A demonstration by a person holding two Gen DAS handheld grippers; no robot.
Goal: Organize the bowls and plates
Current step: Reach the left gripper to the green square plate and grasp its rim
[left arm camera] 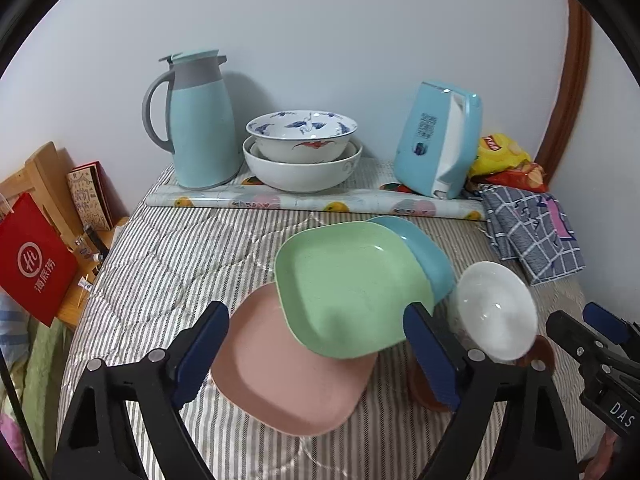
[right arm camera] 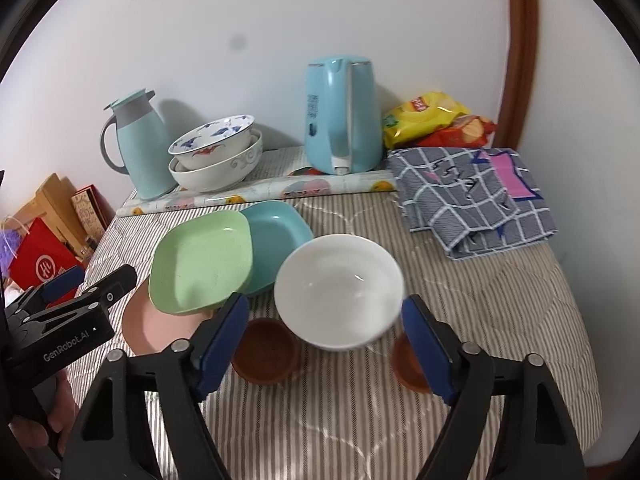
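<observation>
A green square plate (left arm camera: 348,288) lies tilted over a pink plate (left arm camera: 288,376) and a blue plate (left arm camera: 428,256) on the striped cloth. My left gripper (left arm camera: 316,348) is open, its fingers either side of the green and pink plates. A white bowl (right arm camera: 340,292) sits between the open fingers of my right gripper (right arm camera: 324,344); whether they touch it I cannot tell. Two small brown dishes (right arm camera: 266,350) lie under and beside the bowl. Two patterned bowls (left arm camera: 302,148) are stacked at the back.
A blue thermos jug (left arm camera: 200,120) and a blue kettle (right arm camera: 342,116) stand by the wall behind a rolled sheet (left arm camera: 312,202). Snack bags (right arm camera: 436,120) and a folded checked cloth (right arm camera: 472,196) lie at the right. A red bag (left arm camera: 36,260) and boxes stand left of the table.
</observation>
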